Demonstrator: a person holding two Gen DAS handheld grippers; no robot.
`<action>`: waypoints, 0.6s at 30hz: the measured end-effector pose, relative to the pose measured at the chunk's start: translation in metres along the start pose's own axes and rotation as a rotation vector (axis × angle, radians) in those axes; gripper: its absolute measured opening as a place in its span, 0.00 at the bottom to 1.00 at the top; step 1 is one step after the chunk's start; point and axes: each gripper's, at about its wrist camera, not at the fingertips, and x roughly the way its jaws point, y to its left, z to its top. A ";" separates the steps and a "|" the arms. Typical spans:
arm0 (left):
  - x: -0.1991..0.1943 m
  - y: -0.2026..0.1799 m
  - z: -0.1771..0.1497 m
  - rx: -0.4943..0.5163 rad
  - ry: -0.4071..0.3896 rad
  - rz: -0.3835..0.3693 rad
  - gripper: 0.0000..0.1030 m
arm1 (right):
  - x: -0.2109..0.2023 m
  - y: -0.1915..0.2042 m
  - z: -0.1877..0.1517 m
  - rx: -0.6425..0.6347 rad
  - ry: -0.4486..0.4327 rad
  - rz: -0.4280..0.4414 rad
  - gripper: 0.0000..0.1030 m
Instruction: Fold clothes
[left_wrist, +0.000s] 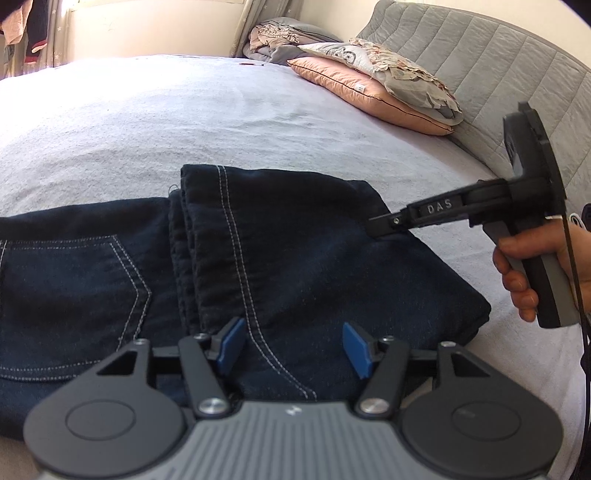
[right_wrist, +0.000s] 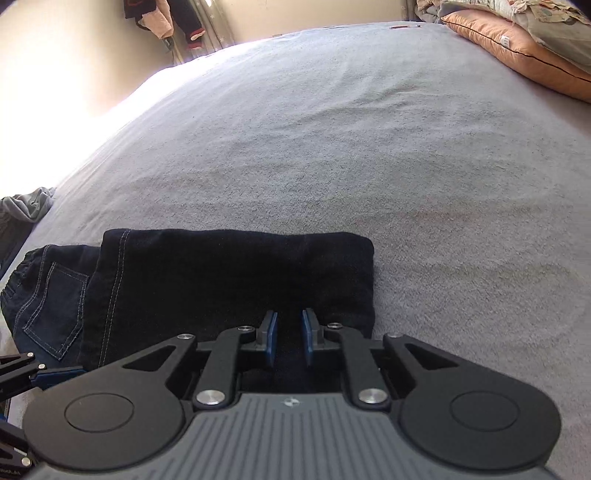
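Observation:
Dark blue jeans (left_wrist: 295, 240) lie folded on the bed, with a leg laid over the seat and its back pocket (left_wrist: 74, 295). My left gripper (left_wrist: 293, 343) hovers open at the near edge of the folded leg, its blue pads wide apart over a white seam. My right gripper (left_wrist: 375, 229) comes in from the right and its tips dig into the top layer near the fold's far right corner. In the right wrist view the right gripper (right_wrist: 290, 332) has its pads drawn close, with dark denim of the jeans (right_wrist: 221, 277) filling the narrow gap.
A pale grey sheet (left_wrist: 184, 129) covers the bed. Pillows (left_wrist: 369, 92) lean on the quilted headboard (left_wrist: 480, 74) at the far right. A person's hand (left_wrist: 517, 280) grips the right tool. Crumpled grey cloth (right_wrist: 26, 206) sits off the bed's left edge.

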 end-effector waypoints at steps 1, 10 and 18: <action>0.000 0.002 0.000 -0.011 0.000 -0.007 0.59 | -0.008 0.003 -0.011 -0.015 -0.002 -0.007 0.13; -0.009 0.027 0.005 -0.139 -0.004 -0.092 0.57 | -0.052 0.019 -0.066 -0.023 -0.033 -0.033 0.14; -0.070 0.090 0.021 -0.286 -0.167 0.036 0.77 | -0.069 0.029 -0.062 -0.108 -0.112 -0.016 0.54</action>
